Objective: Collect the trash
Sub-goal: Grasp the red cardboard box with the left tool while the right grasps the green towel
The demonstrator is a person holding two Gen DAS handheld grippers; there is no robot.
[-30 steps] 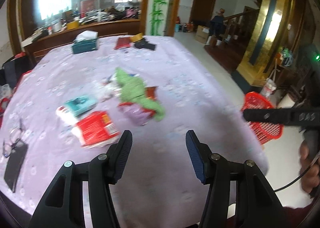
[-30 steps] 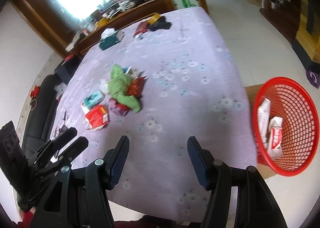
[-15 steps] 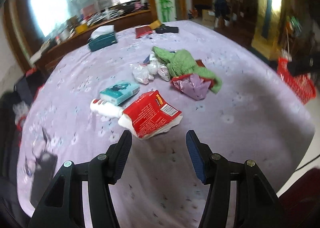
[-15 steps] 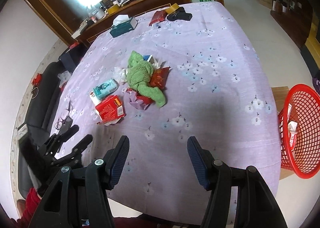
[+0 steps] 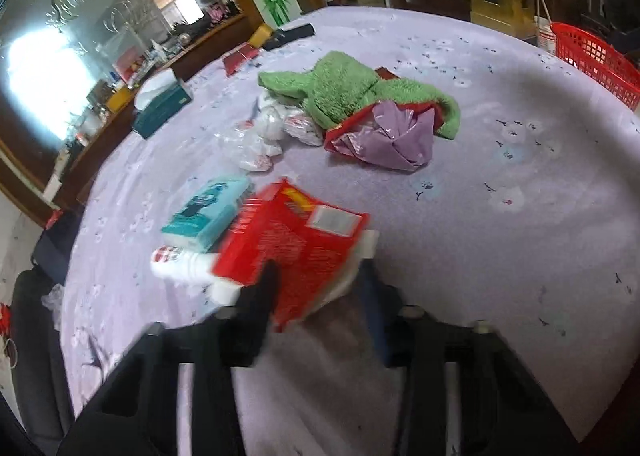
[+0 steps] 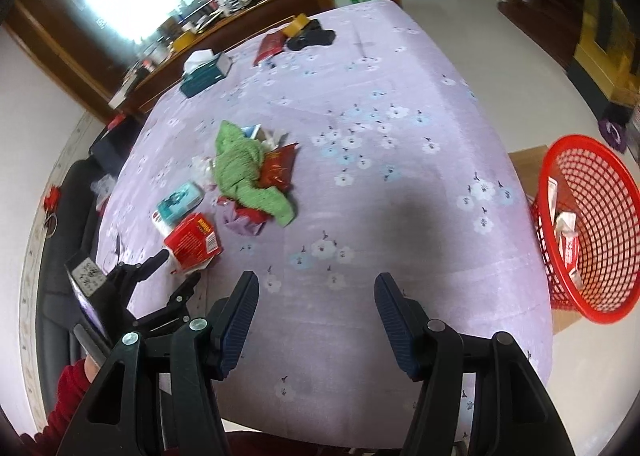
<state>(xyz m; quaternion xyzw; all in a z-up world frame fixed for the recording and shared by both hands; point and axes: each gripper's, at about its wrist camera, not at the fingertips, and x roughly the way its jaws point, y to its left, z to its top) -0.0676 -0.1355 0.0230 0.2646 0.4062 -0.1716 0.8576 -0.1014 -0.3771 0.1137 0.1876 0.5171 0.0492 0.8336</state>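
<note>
A red snack packet [image 5: 296, 240] lies near the front left of the lilac-clothed table [image 6: 400, 183]. My left gripper [image 5: 318, 288] is blurred and its jaws are closing, with the near end of the packet between them and the fingers against its sides. From the right wrist view the left gripper [image 6: 176, 268] sits at the red packet [image 6: 192, 240]. My right gripper [image 6: 316, 296] hovers open and empty over the table's front edge. A red mesh basket [image 6: 588, 232] with some wrappers in it stands off the table's right side.
Behind the packet lie a teal tissue pack [image 5: 208, 211], a white tube [image 5: 180, 264], crumpled clear bags [image 5: 264, 131], a green towel [image 5: 340, 87] and a purple bag [image 5: 392, 135]. A teal tissue box [image 5: 160, 103] and dark items sit at the far edge.
The left gripper dropped down and forward to the red packet and its jaws narrowed around it. The right gripper drifted slightly and stayed open.
</note>
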